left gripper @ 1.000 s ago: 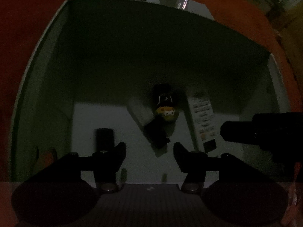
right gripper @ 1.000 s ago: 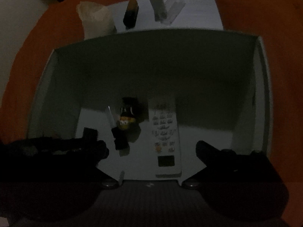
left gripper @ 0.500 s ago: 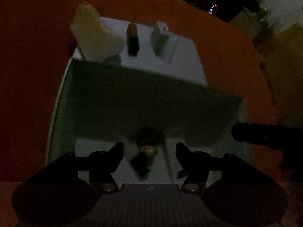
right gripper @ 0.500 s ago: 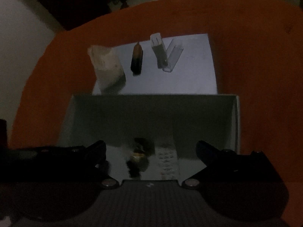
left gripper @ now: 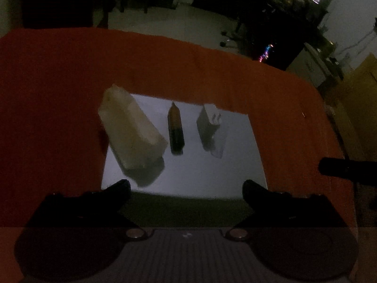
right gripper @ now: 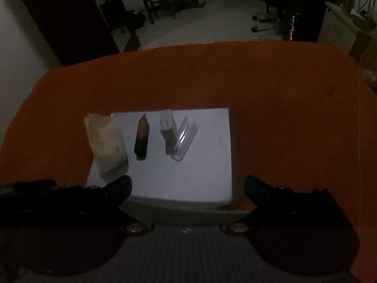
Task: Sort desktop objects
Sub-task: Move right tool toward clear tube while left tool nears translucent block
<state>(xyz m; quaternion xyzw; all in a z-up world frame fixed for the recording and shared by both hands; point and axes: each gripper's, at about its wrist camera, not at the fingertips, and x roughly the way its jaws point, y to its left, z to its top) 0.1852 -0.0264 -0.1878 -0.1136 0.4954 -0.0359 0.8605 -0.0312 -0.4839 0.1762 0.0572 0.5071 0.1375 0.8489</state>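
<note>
Dim room, orange tablecloth (right gripper: 271, 94). We see three items on the white sheet (right gripper: 202, 165): tissue pack (left gripper: 132, 127), soft and light; brown marker (left gripper: 175, 128), rigid, grab mid-barrel; charger plug (left gripper: 208, 125). Left gripper (left gripper: 186, 189) has just been opening, nothing between; right gripper (right gripper: 187, 188) also spread wide, empty.

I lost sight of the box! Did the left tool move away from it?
Yes. The left tool rose and pulled back; only the box's far wall shows now, below the white sheet.

Black angular jaws — round brass screws, ribbed grey housing behind.
</note>
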